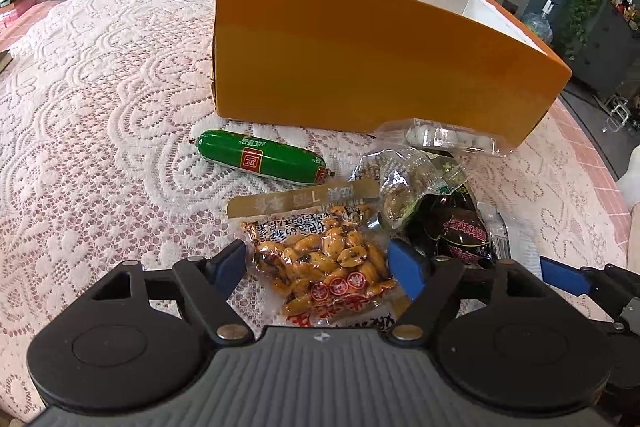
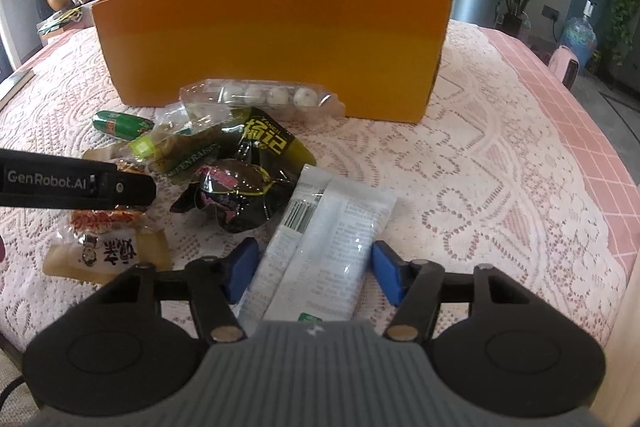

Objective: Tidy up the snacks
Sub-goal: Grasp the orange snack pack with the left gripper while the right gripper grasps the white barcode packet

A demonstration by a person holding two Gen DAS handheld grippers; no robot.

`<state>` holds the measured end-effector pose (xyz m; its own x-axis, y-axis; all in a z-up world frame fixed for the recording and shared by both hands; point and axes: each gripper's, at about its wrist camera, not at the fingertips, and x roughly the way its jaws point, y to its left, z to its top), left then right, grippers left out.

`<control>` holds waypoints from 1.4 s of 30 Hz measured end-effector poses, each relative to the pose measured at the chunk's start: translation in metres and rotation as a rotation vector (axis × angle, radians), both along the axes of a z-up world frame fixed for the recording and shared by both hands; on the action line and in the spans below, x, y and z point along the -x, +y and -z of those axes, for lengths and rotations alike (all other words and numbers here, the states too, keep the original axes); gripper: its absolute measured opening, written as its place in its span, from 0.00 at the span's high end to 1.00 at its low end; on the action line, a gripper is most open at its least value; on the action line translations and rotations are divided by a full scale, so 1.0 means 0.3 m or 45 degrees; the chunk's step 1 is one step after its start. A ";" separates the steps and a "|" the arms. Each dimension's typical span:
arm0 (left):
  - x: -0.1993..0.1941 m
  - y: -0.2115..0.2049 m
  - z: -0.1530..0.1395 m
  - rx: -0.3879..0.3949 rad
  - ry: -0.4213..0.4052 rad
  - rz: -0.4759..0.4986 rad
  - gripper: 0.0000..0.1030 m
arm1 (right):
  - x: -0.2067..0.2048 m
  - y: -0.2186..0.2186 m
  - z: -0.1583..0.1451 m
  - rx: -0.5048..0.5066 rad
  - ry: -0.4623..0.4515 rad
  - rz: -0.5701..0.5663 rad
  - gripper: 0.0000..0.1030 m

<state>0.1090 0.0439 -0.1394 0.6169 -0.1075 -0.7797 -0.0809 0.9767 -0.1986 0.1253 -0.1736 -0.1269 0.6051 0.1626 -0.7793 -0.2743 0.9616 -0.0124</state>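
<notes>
An open orange box (image 1: 360,67) stands on the lace-covered table; it also shows in the right wrist view (image 2: 272,47). Snacks lie in front of it: a green sausage (image 1: 262,157), a clear peanut pack (image 1: 320,259), a black packet (image 1: 460,231), a clear tray of white balls (image 2: 264,95) and a white wrapper (image 2: 320,247). My left gripper (image 1: 318,267) is open, its jaws on either side of the peanut pack. My right gripper (image 2: 314,269) is open, its jaws on either side of the white wrapper.
The left gripper's arm (image 2: 76,185) crosses the left of the right wrist view. A pink tablecloth edge (image 2: 580,147) runs along the right. Plants, a bin (image 2: 476,3) and a shelf with clutter stand behind the table.
</notes>
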 end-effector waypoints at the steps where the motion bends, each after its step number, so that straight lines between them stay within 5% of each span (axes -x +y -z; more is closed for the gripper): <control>1: 0.002 0.001 0.000 -0.001 -0.002 0.004 0.17 | -0.004 -0.001 0.002 -0.003 0.001 -0.002 0.42; 22: 0.089 0.014 -0.083 0.000 -0.069 0.028 0.24 | 0.012 -0.039 -0.027 -0.019 -0.009 0.043 0.52; 24: 0.097 0.017 -0.099 -0.010 -0.092 0.021 0.58 | 0.020 -0.041 -0.038 -0.021 -0.026 0.043 0.52; 26: 0.108 0.030 -0.118 0.018 -0.105 0.018 0.66 | 0.031 -0.042 -0.053 -0.025 -0.052 0.042 0.52; 32: 0.120 0.039 -0.124 0.020 -0.082 0.013 0.66 | 0.058 -0.037 -0.085 -0.019 -0.096 0.023 0.52; 42: 0.137 0.057 -0.149 0.245 -0.161 0.040 0.66 | 0.105 -0.009 -0.097 -0.077 -0.103 -0.081 0.52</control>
<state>0.0680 0.0611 -0.0948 0.7022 -0.2673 -0.6599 -0.0137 0.9216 -0.3879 0.0939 -0.1763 -0.0979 0.6523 0.2481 -0.7162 -0.3355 0.9418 0.0206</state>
